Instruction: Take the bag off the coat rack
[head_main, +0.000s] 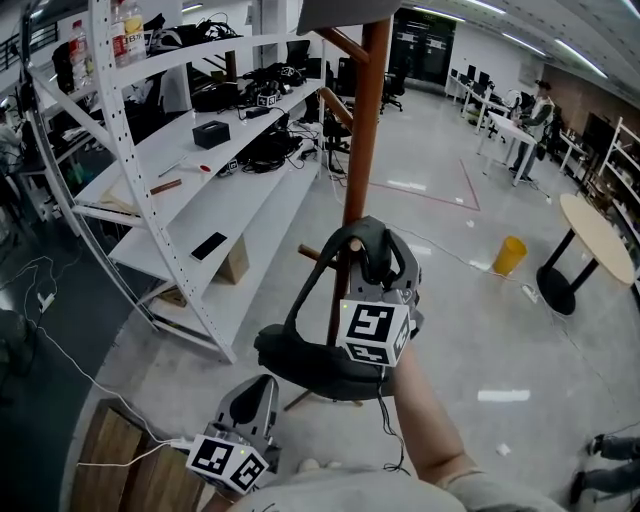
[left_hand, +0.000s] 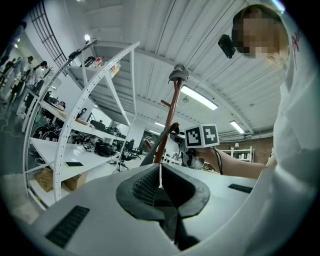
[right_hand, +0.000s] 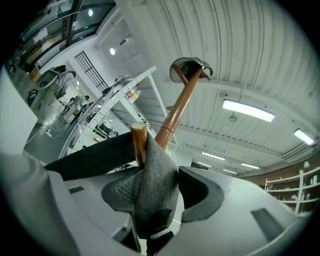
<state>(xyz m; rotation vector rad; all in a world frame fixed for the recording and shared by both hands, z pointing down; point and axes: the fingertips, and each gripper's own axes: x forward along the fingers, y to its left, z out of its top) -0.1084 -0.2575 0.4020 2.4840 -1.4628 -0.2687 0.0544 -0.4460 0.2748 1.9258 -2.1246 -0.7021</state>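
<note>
Right gripper (right_hand: 159, 186) has its jaws clamped on the dark grey felt strap (right_hand: 156, 165) of the bag. The strap is looped over a short round wooden peg (right_hand: 138, 141) that sticks out from the tall brown wooden coat rack pole (head_main: 362, 150). The flat dark grey felt bag (head_main: 312, 366) hangs on the strap just left of the pole, below the peg, with its body under the right gripper's marker cube. The bag is not yet off the rack.

Left gripper (left_hand: 160, 179) sits lower and left of the pole, apart from the bag. Its jaws are pressed together with nothing between them.

Further left of the pole stands a white perforated metal shelving unit (head_main: 205, 190) loaded with cables and small items. Well to the pole's right, a yellow plastic bin (head_main: 509, 256) sits on the grey floor near a round pale-topped table (head_main: 600, 236).
</note>
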